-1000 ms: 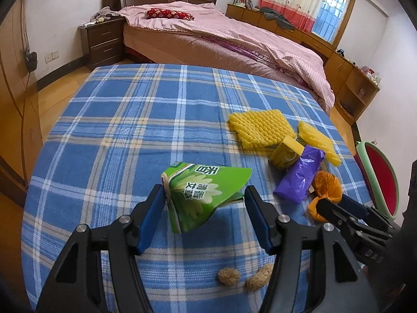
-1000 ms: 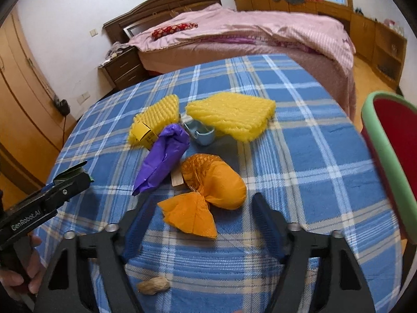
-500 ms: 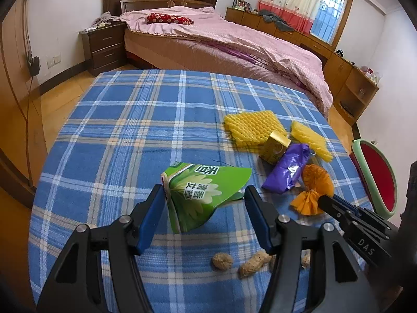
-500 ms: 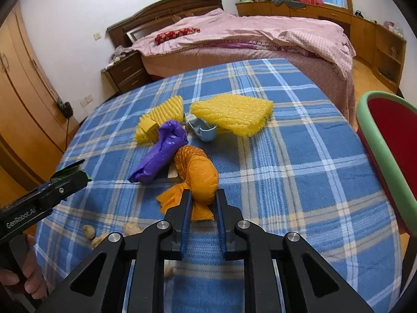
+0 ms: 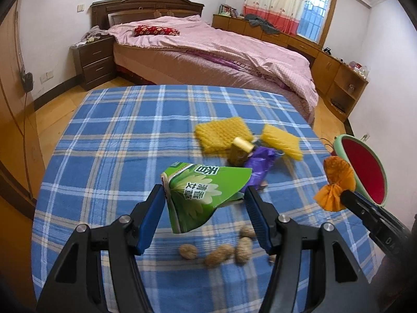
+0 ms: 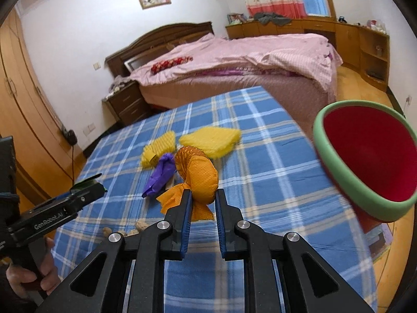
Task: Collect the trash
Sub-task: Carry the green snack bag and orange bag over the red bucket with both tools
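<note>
Right tool (image 6: 203, 203) pinches orange net (image 6: 199, 174); left tool (image 5: 206, 203) clamps green packet (image 5: 203, 195); peanuts (image 5: 221, 251) clearest in left view.

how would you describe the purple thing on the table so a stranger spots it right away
On the blue plaid tablecloth, find the trash cluster beside two yellow foam sheets. The purple plastic bag lies there crumpled and elongated, the only purple piece, left of the orange mesh bag.

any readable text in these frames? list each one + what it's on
"GenRobot.AI": white print on the side of the left gripper, right wrist view.
Large white Chinese characters on the green packet: seen upside down, not reliably readable.
White letters on the right gripper, left wrist view: cut off at the frame edge, not readable.
Nothing else legible.
</note>
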